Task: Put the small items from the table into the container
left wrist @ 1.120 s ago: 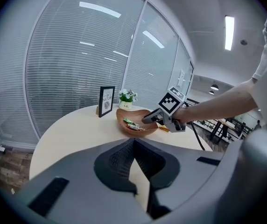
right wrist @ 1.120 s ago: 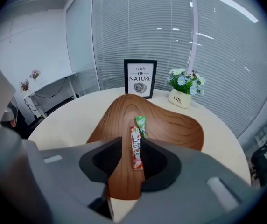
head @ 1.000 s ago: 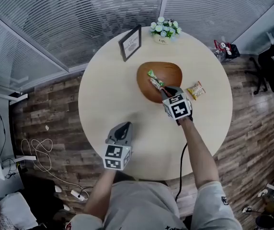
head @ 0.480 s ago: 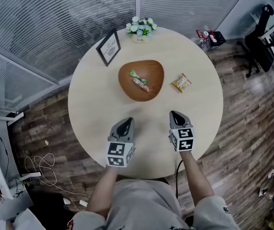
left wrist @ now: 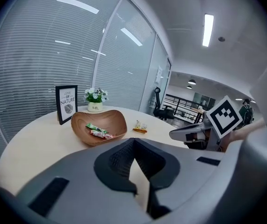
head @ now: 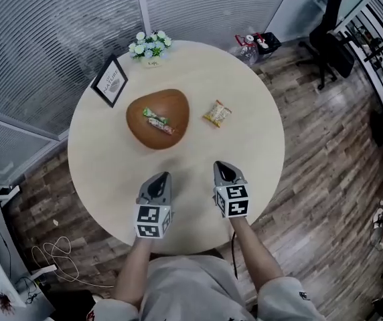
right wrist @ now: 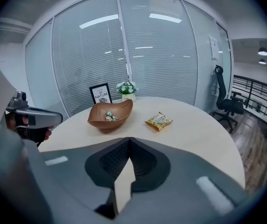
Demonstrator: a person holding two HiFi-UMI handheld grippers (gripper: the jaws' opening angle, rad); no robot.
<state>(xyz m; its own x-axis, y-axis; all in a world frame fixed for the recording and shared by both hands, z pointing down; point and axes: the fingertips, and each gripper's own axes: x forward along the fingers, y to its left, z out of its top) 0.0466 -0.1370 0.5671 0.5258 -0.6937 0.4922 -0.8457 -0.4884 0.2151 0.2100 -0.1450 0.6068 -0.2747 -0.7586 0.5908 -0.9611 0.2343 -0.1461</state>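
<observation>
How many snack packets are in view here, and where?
3. A green one and a reddish one lie in the wooden bowl; a yellow one lies on the table, right of it. None looks hidden.

We look steeply down from the head on the round table [head: 198, 72], far enough off to take in its whole top, the floor around it and both arms. The two gripper cameras ride low over the table's near edge, each looking along its own jaws across the top toward the glass wall. The left gripper [head: 161, 176] camera catches the right gripper [head: 221, 166] at its right side; the right one catches the left at its left edge. All three views share the bowl [left wrist: 112, 120], the packet [right wrist: 158, 121], the frame [left wrist: 66, 103] and the flowers [right wrist: 126, 87].
</observation>
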